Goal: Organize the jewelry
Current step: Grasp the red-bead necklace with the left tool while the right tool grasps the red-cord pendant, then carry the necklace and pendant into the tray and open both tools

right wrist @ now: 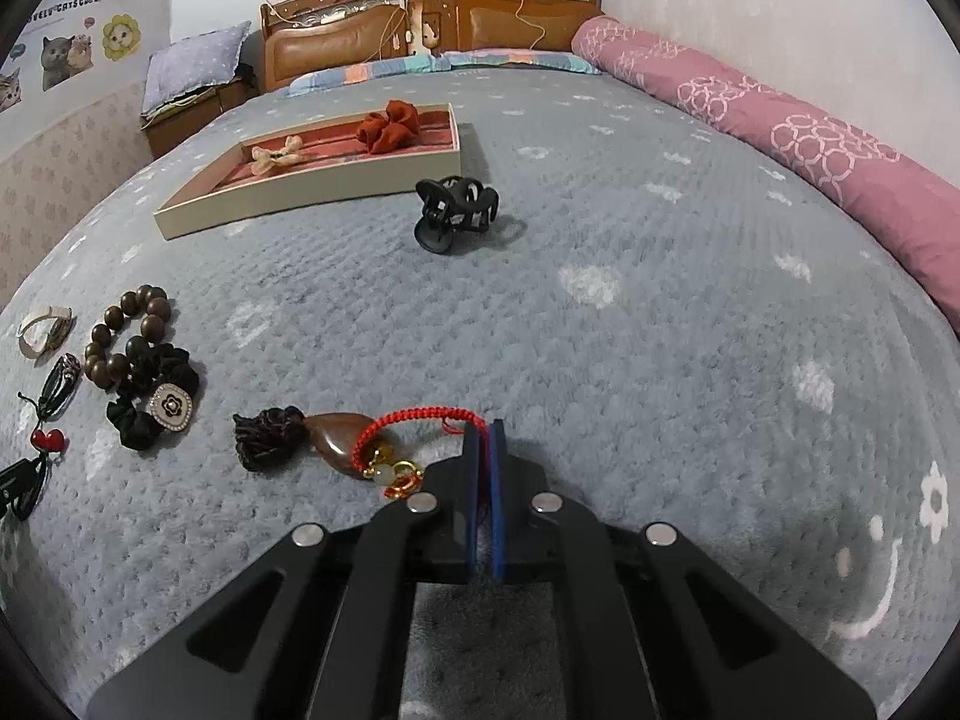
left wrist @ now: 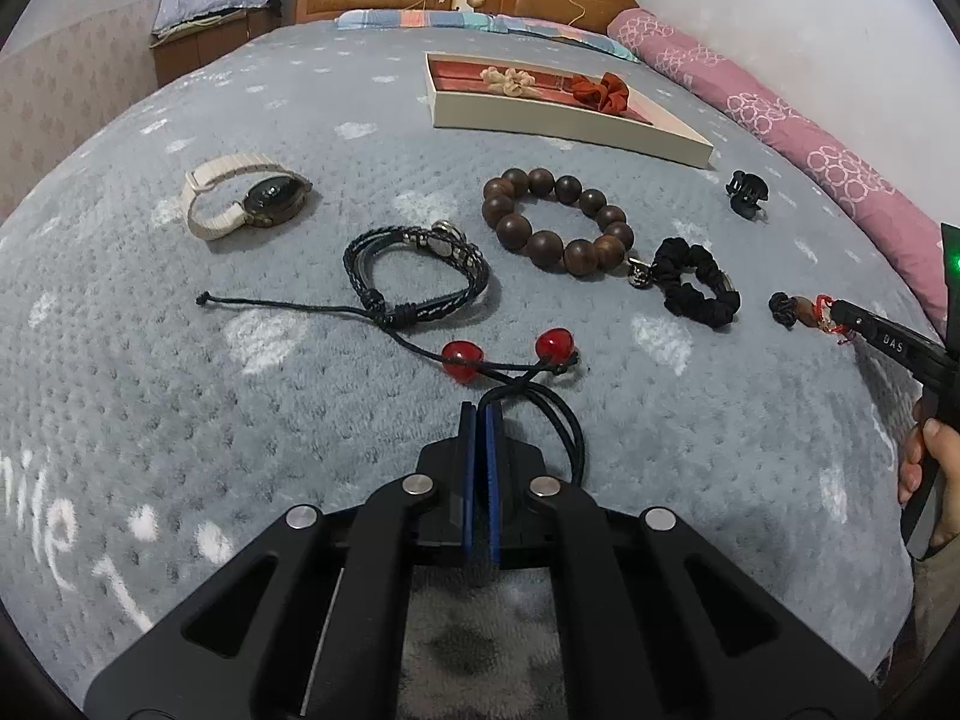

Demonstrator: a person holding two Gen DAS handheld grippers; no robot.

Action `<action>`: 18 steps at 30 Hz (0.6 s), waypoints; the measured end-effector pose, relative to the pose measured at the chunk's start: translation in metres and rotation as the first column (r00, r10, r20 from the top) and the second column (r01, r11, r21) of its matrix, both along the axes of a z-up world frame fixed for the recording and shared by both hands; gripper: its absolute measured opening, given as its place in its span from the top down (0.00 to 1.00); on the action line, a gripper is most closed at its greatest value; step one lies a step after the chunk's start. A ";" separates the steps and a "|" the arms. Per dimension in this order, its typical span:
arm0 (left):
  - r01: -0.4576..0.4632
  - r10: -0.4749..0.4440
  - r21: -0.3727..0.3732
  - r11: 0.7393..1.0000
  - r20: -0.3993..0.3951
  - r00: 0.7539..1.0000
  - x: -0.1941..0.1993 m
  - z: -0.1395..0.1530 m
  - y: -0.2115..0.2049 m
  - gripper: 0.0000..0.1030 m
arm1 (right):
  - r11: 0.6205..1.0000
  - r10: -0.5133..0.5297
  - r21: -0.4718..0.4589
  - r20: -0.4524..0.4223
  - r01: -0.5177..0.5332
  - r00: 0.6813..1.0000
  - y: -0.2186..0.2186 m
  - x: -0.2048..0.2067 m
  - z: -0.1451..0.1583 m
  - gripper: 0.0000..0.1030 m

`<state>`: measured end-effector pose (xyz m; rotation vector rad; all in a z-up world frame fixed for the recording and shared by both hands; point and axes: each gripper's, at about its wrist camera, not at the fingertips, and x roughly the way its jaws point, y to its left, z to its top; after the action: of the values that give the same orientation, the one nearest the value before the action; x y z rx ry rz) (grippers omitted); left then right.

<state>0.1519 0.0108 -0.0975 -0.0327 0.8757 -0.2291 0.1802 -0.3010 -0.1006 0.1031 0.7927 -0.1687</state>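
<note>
Lying scattered on the grey fleece bedspread (right wrist: 630, 312): one white-strapped wristwatch (left wrist: 243, 201), one black braided cord bracelet (left wrist: 420, 276), one wooden bead bracelet (left wrist: 555, 219), one black scrunchie (left wrist: 696, 283) bearing a square flower ornament, one black claw hair clip (right wrist: 457, 210), one black elastic hair tie with two red beads (left wrist: 510, 354), and one pendant charm on a red braided cord (right wrist: 360, 444) with a dark tassel knot.

Sitting farther back: one shallow cream tray (right wrist: 300, 195) with a red lining, holding two pieces, namely one rust-red scrunchie (right wrist: 389, 126) and one pale beige bow (right wrist: 277, 156).

Pressing together, left gripper (left wrist: 482, 411) pinching the black elastic of the hair tie right at the fingertips, the two red beads lying just beyond the tips and the loose loop trailing off beside the right-hand finger.

Pressing together likewise, right gripper (right wrist: 485, 429) nipping the red braided cord at its tip, the brown pendant and tassel resting on the bedspread just to the left of the fingers.

Showing at the edge of the left wrist view: part of a hand (left wrist: 939, 480) gripping the right gripper's handle.
</note>
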 end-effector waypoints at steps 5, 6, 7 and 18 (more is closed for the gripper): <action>-0.014 0.014 -0.004 1.000 0.018 1.000 -0.001 0.005 0.003 0.99 | 1.000 -0.003 0.000 0.026 0.003 1.000 -0.001 -0.004 0.004 0.97; -0.015 0.015 -0.004 1.000 0.025 1.000 -0.001 0.007 0.003 0.99 | 1.000 -0.005 0.000 0.031 0.005 1.000 -0.001 -0.005 0.005 0.97; -0.015 0.015 -0.004 1.000 0.028 0.999 -0.001 0.008 0.004 0.99 | 1.000 -0.008 -0.001 0.041 0.008 0.999 -0.002 -0.006 0.007 0.97; -0.027 0.027 -0.002 1.000 0.098 0.995 0.006 0.033 0.005 0.99 | 1.000 -0.015 -0.023 0.115 0.018 0.993 -0.002 -0.012 0.026 0.97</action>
<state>0.1579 0.0162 -0.0644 -0.0337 0.7773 -0.2035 0.1686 -0.3028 -0.0745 0.0962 0.6756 -0.1862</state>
